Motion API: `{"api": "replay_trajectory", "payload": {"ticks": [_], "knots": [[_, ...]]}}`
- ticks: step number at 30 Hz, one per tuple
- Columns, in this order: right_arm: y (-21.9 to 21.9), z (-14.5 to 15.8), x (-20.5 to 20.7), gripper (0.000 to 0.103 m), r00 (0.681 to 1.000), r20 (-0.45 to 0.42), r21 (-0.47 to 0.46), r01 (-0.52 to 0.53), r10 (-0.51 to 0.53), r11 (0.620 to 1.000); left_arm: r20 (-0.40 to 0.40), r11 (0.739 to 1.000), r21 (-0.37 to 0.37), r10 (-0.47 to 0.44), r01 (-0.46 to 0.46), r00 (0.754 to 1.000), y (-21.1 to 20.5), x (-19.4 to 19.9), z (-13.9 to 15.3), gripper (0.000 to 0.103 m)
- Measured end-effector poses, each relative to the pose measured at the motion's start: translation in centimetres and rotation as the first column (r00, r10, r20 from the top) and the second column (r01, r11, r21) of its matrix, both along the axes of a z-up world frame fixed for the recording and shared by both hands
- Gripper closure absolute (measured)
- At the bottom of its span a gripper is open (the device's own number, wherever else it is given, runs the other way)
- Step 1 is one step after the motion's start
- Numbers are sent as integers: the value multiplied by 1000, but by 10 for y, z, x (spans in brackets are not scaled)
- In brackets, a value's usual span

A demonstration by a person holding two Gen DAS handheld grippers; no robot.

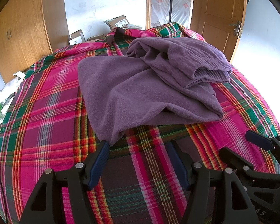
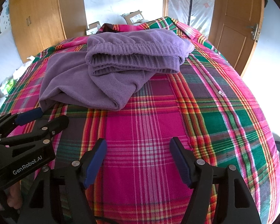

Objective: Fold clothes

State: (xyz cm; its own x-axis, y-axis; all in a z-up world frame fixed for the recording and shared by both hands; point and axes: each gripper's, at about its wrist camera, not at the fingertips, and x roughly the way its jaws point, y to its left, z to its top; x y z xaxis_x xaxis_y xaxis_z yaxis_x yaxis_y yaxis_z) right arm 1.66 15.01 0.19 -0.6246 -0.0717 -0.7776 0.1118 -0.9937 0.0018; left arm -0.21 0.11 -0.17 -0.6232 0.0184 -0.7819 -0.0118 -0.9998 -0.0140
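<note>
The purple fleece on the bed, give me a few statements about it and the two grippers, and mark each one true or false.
1. The purple fleece garment lies on a plaid bedspread. True.
2. The left gripper is clamped on it. False: its jaws are open, one tip just at a hanging corner.
3. The right gripper is open and holds nothing. True.
4. The garment's ribbed band lies spread flat. False: it is bunched in stacked folds.

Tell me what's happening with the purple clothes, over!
Left gripper open, tip at garment's near corner. Right gripper open, empty. Purple fleece garment half folded on plaid bedspread. Nothing in the way.
</note>
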Motion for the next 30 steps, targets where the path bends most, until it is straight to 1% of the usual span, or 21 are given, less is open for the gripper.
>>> {"api": "replay_trajectory", "payload": {"ticks": [6,8,11,13,15,19,23,30], "knots": [[-1,0,0,30,1000,0,2,8,-8,1000,-1,1000,7,-21,21,1000,-2,2,0,37],[-1,0,0,30,1000,0,3,10,-10,1000,1,999,1,-39,39,999,-2,3,0,37],[-1,0,1,30,1000,-1,5,13,-13,1000,10,998,-30,-62,62,998,-1,5,2,38],[-1,0,1,30,1000,-1,6,15,-15,1000,21,997,-43,-60,61,998,-3,5,5,40],[-1,0,1,30,1000,-1,6,16,-16,1000,23,998,-39,-51,52,998,-7,5,9,40],[-1,0,1,30,1000,-1,5,16,-16,1000,-15,997,-43,-66,66,998,-11,8,23,40],[-2,0,1,30,1000,0,5,16,-16,1000,-43,996,-27,-84,83,996,-15,6,34,40],[-2,0,0,30,1000,0,3,14,-14,1000,-77,992,-51,-121,118,990,-10,-17,51,41]]}}
